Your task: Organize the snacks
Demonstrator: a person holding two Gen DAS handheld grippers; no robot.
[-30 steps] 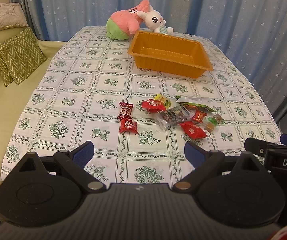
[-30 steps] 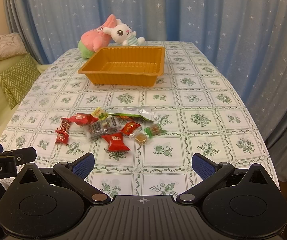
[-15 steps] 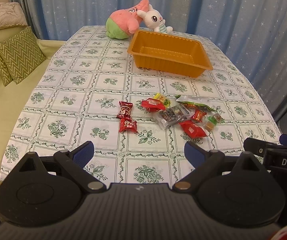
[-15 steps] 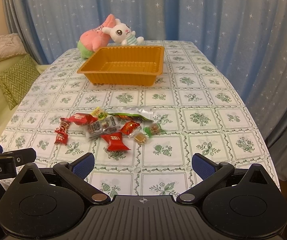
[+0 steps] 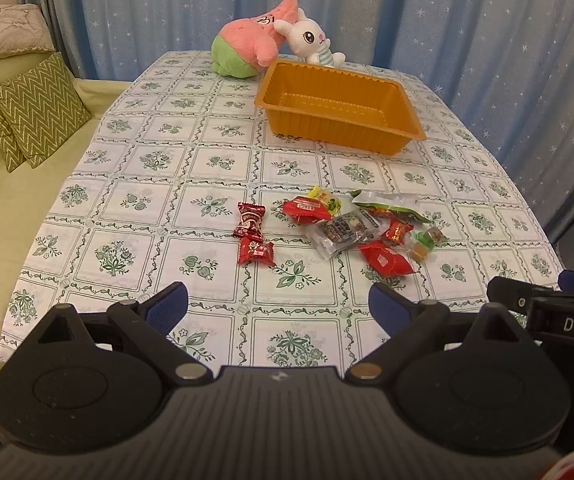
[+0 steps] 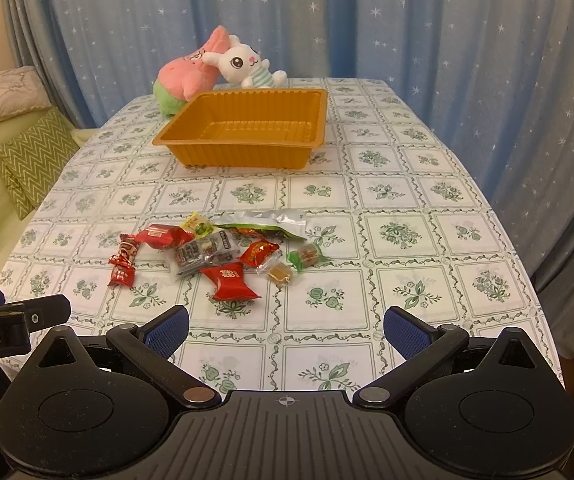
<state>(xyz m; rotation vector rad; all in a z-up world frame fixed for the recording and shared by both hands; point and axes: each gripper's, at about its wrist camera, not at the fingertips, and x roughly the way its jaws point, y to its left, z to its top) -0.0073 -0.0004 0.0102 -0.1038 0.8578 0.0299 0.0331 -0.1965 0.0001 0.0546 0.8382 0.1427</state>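
Note:
Several wrapped snacks lie in a loose pile (image 5: pixel 351 224) on the flowered tablecloth, also seen in the right wrist view (image 6: pixel 215 250). Two red candies (image 5: pixel 251 236) lie a little left of the pile. An empty orange tray (image 5: pixel 339 110) stands beyond them, also in the right wrist view (image 6: pixel 247 132). My left gripper (image 5: pixel 277 306) is open and empty, above the near table edge, short of the snacks. My right gripper (image 6: pixel 285 330) is open and empty, also short of the pile, to the right of the left one.
A pink plush (image 5: pixel 247 46) and a white rabbit plush (image 5: pixel 307 42) lie behind the tray. A green sofa with zigzag cushions (image 5: pixel 35 112) runs along the table's left side. Blue starred curtains hang behind and to the right.
Both grippers have moved very slightly forward and stay open. The snacks and the tray have not moved.

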